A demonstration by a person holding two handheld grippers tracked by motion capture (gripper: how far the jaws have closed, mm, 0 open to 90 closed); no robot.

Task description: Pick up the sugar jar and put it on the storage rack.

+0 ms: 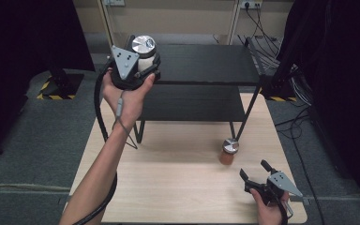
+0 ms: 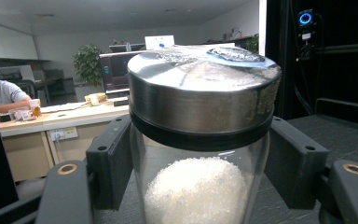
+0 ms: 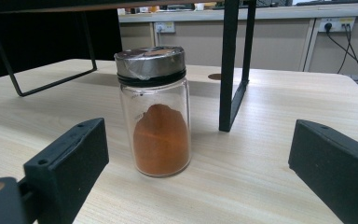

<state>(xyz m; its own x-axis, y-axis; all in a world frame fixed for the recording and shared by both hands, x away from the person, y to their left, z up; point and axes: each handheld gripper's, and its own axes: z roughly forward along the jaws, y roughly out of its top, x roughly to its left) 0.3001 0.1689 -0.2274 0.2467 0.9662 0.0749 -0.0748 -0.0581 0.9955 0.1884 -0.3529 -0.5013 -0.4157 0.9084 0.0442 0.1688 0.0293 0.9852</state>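
Wood surface (image 1: 178,187) w/ a black two-tier shelf rack (image 1: 201,65) standing at its far side; rack legs rest on the surface.

Left hand (image 1: 126,96) is raised at the rack's left end, level w/ the top tier. Left gripper (image 1: 140,63) has its jaws clamped on a glass jar of white grains (image 2: 198,191), one jaw each side of the glass just under the lid. Jar is upright, off the surface, silver screw lid (image 2: 205,88) on top. In the left gripper view the top tier lies just behind and below the jar.

Right gripper (image 1: 255,171) sits low at the near right corner of the surface, held by the right hand (image 1: 269,208). Jaws spread wide, nothing between them.

Second glass jar w/ orange-brown powder (image 3: 161,140) stands upright on the surface just beside the rack's front right leg (image 3: 230,70), ahead of the right jaws but apart from them. Silver lid on, approx half full.
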